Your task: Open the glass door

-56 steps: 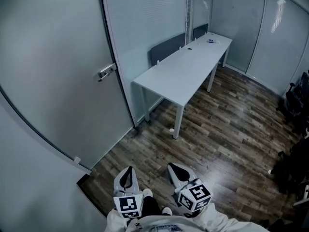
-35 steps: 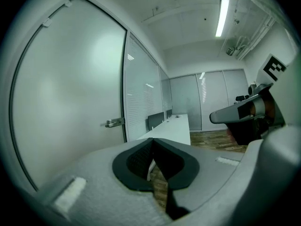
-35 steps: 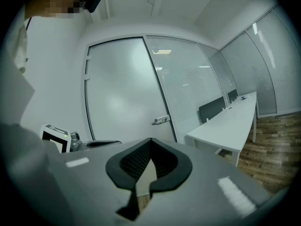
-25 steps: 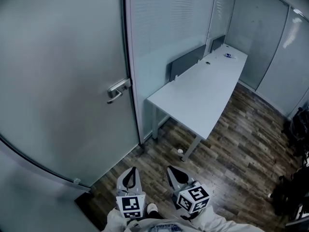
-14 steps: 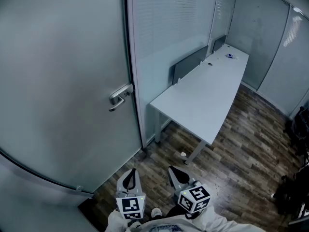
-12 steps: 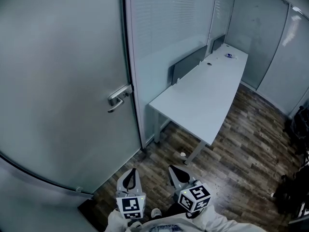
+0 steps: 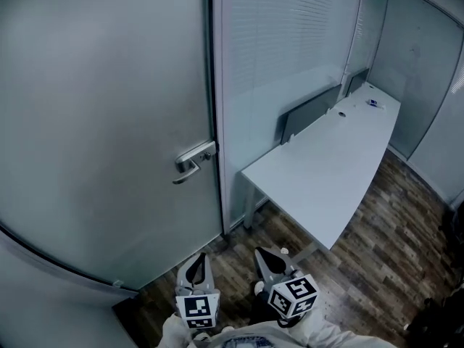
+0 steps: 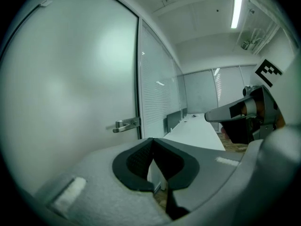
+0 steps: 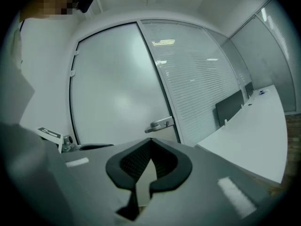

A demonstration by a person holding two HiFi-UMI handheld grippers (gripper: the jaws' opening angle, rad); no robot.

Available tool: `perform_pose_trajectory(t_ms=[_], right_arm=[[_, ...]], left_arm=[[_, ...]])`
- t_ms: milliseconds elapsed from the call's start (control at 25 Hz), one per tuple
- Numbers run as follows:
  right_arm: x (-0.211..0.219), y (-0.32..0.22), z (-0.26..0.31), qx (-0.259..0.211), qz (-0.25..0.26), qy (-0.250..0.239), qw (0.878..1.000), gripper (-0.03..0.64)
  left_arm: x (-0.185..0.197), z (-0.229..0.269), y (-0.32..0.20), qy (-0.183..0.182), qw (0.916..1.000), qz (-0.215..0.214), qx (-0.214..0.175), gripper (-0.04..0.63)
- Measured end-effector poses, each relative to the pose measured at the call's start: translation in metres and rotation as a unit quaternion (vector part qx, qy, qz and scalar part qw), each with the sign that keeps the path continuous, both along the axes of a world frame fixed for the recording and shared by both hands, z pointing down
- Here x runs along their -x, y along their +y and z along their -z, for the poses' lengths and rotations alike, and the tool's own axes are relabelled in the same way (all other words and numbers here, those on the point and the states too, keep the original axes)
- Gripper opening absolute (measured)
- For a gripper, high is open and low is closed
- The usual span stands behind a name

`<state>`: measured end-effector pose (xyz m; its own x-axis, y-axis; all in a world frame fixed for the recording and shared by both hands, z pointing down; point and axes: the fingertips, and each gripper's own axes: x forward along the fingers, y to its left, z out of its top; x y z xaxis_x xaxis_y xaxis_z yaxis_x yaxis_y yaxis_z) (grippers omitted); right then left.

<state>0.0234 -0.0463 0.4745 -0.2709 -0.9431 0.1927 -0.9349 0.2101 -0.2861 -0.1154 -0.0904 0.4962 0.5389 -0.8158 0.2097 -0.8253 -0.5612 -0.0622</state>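
Office room with frosted glass walls and a wood-plank floor (image 7: 391, 223), seen from the head view. The glass door (image 7: 109, 122) fills the left half, closed against its dark frame. Its metal lever handle (image 7: 194, 162) sits at the door's right edge, just beside the slatted glass partition (image 7: 290, 49). A long white surface (image 7: 326, 172) runs off to the right. Down at the bottom edge, the left tool (image 7: 196, 258) and right tool (image 7: 265, 255) are side by side, well apart from the handle, nothing in either.

Over to the left gripper view: jaws together, tips meeting, empty. The handle (image 8: 126, 124) lies ahead and to the left, beyond the tips, level, its free end pointing left.

Right gripper view now: jaws closed tip to tip as well, nothing between them. The lever (image 9: 160, 124) sits just above the tips in the picture, yet nowhere near touching.

My read is that the door is stiff and fairly heavy, swinging as one slab, and the pane is no place to knock a tool. The lever is smooth metal, likely slippery, so take it near the free end, press down, then move the door by the handle.
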Motion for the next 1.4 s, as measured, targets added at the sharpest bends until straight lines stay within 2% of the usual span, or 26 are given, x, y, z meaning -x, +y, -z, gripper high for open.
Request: perform_pose_trajectory(t_ms=[240, 480, 800, 1040, 1400], right_arm=[[-0.037, -0.062, 0.015, 0.006, 0.047, -0.007, 0.999, 0.005], [-0.069, -0.109, -0.008, 0.01, 0.082, -0.01, 0.997, 0.005], [-0.098, -0.15, -0.012, 0.017, 0.133, -0.019, 0.991, 0.005], [-0.09, -0.173, -0.019, 0.021, 0.167, -0.034, 0.985, 0.005], [-0.063, -0.189, -0.027, 0.024, 0.183, -0.039, 0.982, 0.005]], left_arm=[[-0.037, 0.019, -0.047, -0.01, 0.9992, 0.039, 0.001, 0.002], [-0.071, -0.002, -0.086, -0.013, 0.9974, 0.071, 0.005, 0.002], [-0.093, -0.001, -0.115, -0.026, 0.9916, 0.127, 0.005, 0.002], [-0.082, -0.004, -0.119, -0.051, 0.9841, 0.17, 0.005, 0.002], [-0.032, -0.014, -0.141, -0.067, 0.972, 0.225, 0.012, 0.004]])
